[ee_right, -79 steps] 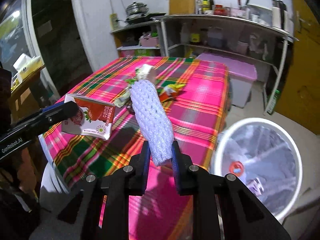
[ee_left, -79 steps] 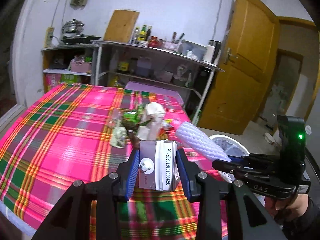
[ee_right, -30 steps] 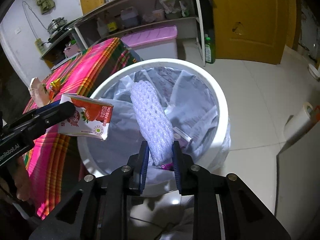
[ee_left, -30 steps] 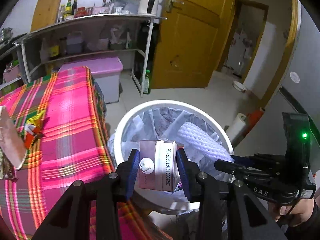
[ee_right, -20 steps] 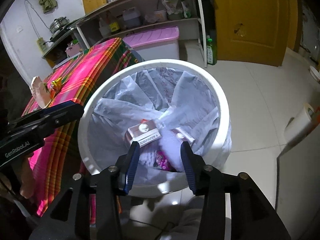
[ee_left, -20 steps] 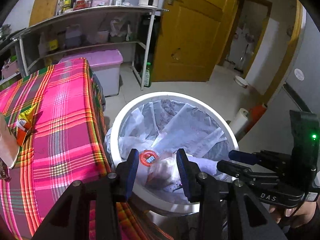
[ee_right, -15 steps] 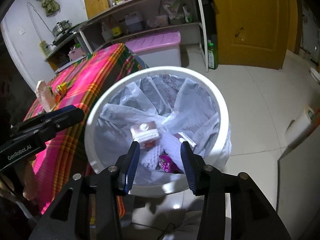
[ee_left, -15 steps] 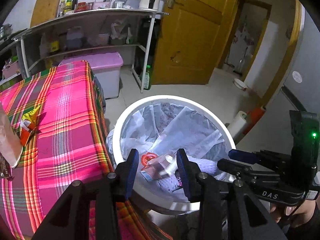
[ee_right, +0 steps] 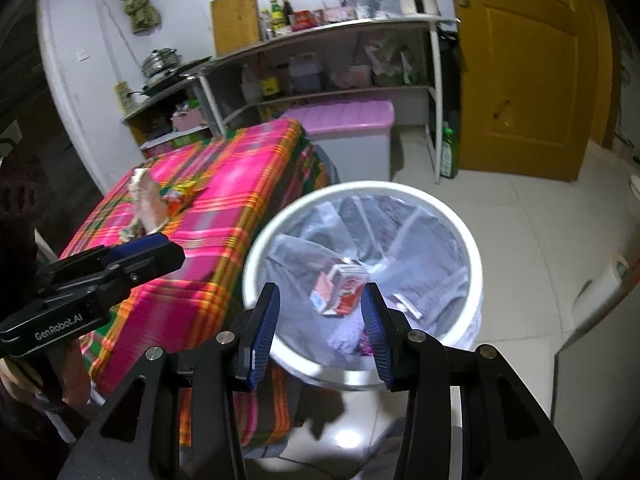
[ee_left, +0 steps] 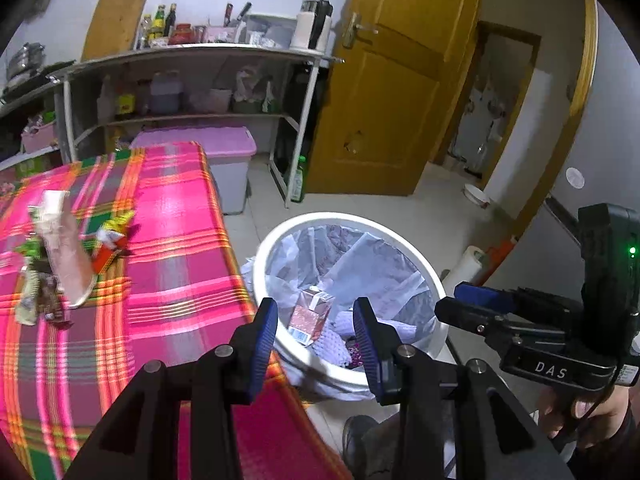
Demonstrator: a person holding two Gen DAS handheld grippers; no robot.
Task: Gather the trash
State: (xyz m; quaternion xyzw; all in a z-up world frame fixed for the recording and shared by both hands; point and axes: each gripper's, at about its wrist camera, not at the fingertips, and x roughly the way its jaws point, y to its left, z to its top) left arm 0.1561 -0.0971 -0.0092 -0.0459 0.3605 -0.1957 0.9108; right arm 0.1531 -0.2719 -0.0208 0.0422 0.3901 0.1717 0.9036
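The white bin (ee_left: pixel 344 218) (ee_right: pixel 360 188) with a clear liner stands on the floor beside the plaid-clothed table (ee_left: pixel 172 240) (ee_right: pixel 224 208). Inside it lie a pink milk carton (ee_left: pixel 308 320) (ee_right: pixel 344 286) and a white foam net (ee_left: pixel 332 338) (ee_right: pixel 344 336). My left gripper (ee_left: pixel 315 305) hangs open and empty above the bin's near rim. My right gripper (ee_right: pixel 321 294) is also open and empty over the bin. Each shows in the other's view: the right gripper (ee_left: pixel 476 300) and the left gripper (ee_right: pixel 148 256). A pile of wrappers (ee_left: pixel 60 256) (ee_right: pixel 148 200) lies on the table.
A metal shelf (ee_left: pixel 192 56) full of bottles and jars lines the back wall, with a purple-lidded box (ee_left: pixel 224 152) under it. A yellow door (ee_left: pixel 384 100) is behind the bin. A green bottle (ee_right: pixel 448 156) and a paper roll (ee_left: pixel 466 264) stand on the floor.
Both grippers opened over the bin; the carton and the foam net fell in. Both have since lifted and drawn back, and the table's trash pile has come into view.
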